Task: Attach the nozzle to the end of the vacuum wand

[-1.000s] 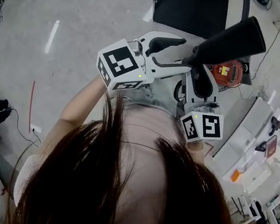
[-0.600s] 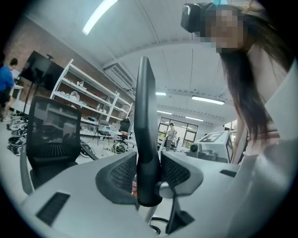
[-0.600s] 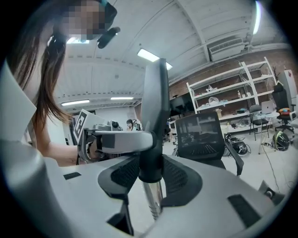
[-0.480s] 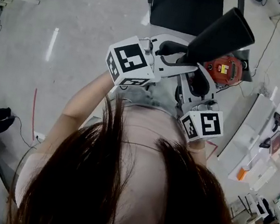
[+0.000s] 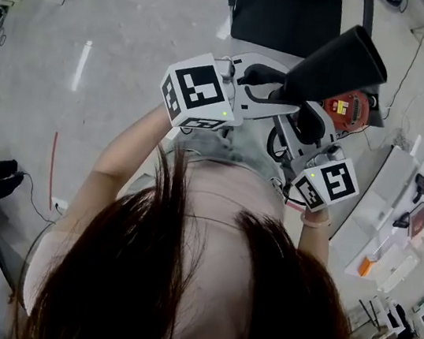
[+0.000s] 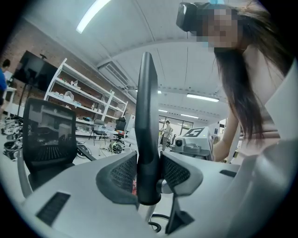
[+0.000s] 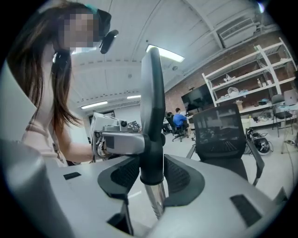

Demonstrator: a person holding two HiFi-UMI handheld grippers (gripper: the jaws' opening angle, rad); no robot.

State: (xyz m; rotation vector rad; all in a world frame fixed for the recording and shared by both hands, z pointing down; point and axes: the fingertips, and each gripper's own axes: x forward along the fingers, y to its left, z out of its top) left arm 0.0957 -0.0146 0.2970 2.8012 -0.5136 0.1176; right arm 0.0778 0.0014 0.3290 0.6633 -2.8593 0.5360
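Holdings, from largest to smallest.

1. Grey floor (image 5: 139, 25): only the head view gives it in full.
2. Black office chair (image 5: 285, 13): we see it from above in the head view and face-on in both gripper views. The gripper views alone add the wall shelving (image 6: 88, 100).
3. Long dark hair (image 5: 163, 277): this fills the lower half of the head view.
4. Red vacuum body (image 5: 346, 110): we find it only in the head view, below the raised parts.
5. Nozzle (image 5: 336, 65): black, and held up in front of us between both grippers. The head view shows its broad flared mouth. The gripper views show it edge-on, as a thin upright blade.
6. Left gripper (image 5: 268, 92): its jaws have just been closing, and its own view shows both pads pressed on the lower part of the nozzle.
7. Right gripper (image 5: 305, 127): its own view shows it clamped on the nozzle's collar.
8. Wand (image 7: 155, 200): a shiny metal tube that comes out directly beneath that collar. It is plain only in the right gripper view, and we cannot pick it out in the head view.
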